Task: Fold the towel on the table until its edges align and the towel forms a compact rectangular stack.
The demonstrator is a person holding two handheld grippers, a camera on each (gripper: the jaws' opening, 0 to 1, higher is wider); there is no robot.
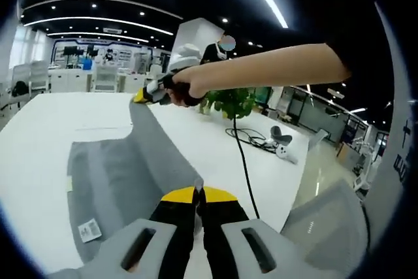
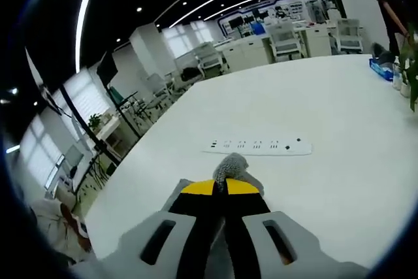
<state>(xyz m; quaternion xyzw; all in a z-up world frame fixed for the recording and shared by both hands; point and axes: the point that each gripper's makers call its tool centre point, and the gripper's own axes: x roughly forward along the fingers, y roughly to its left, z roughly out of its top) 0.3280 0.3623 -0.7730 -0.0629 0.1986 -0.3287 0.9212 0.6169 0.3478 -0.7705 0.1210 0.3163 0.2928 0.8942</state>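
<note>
So both sets of jaws are clamped shut on the towel (image 1: 130,161), each pinching one corner. The left gripper (image 1: 198,194) has its yellow tips squeezed together on a little nub of grey cloth, and the right gripper (image 2: 219,187) has the same deal going on, with a fuzzy tuft of towel poking out past its tips. In the left gripper view you can also see the right gripper held in the person's hand (image 1: 186,86), lifted above the desk (image 1: 39,135) with the towel edge strung taut between the two grips.

My guess is the corners are held like that so the lifted edge stays straight and can be carried over as one neat line onto the opposite edge. The rest of the towel lies flat on the desk toward its near edge, with a small white label (image 1: 89,230) at one corner.

Further out, a white power strip (image 2: 258,145) sits mid-desk, well apart from the towel, and a black cable (image 1: 243,161) trails off toward a potted plant (image 1: 230,101) near the far edge.

Fold looks only just started.
</note>
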